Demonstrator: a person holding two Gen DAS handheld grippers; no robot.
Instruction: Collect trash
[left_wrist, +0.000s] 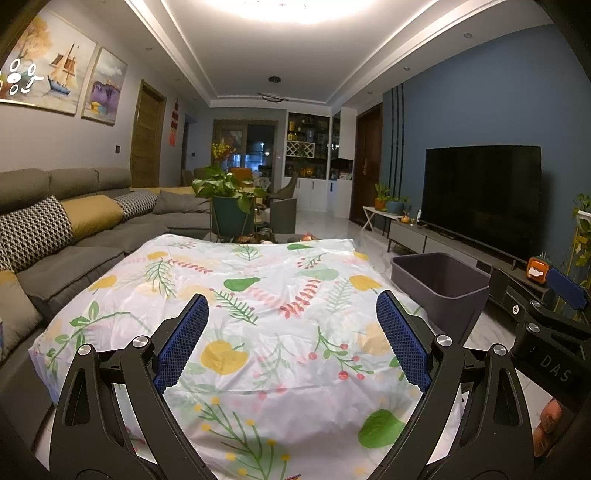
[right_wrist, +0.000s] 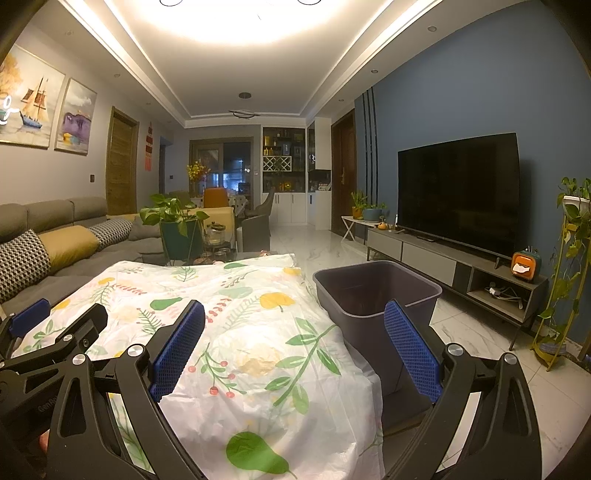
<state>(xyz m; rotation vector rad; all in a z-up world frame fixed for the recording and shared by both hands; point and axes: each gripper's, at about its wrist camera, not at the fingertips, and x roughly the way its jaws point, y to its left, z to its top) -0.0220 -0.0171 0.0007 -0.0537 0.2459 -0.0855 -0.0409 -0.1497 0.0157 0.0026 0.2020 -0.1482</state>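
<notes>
A table under a white floral cloth (left_wrist: 258, 295) (right_wrist: 240, 295) fills the middle of both views, and no loose trash shows on it. A dark grey bin (left_wrist: 447, 310) (right_wrist: 354, 332) stands on the floor against the table's right side; its inside looks dark and bare. My left gripper (left_wrist: 291, 301) hovers open over the cloth with nothing between its blue pads. My right gripper (right_wrist: 294, 306) is open too, over the table's right edge, its right finger in front of the bin. One of the right gripper's fingers (left_wrist: 567, 290) shows at the far right of the left wrist view.
A grey sofa (left_wrist: 74, 258) with cushions runs along the left. A potted plant (left_wrist: 229, 218) stands past the table's far end. A TV (right_wrist: 458, 192) on a low stand lines the right wall, with an orange tissue box (right_wrist: 524, 266) and a plant rack (right_wrist: 569, 277). Marble floor (right_wrist: 480, 332) lies between bin and stand.
</notes>
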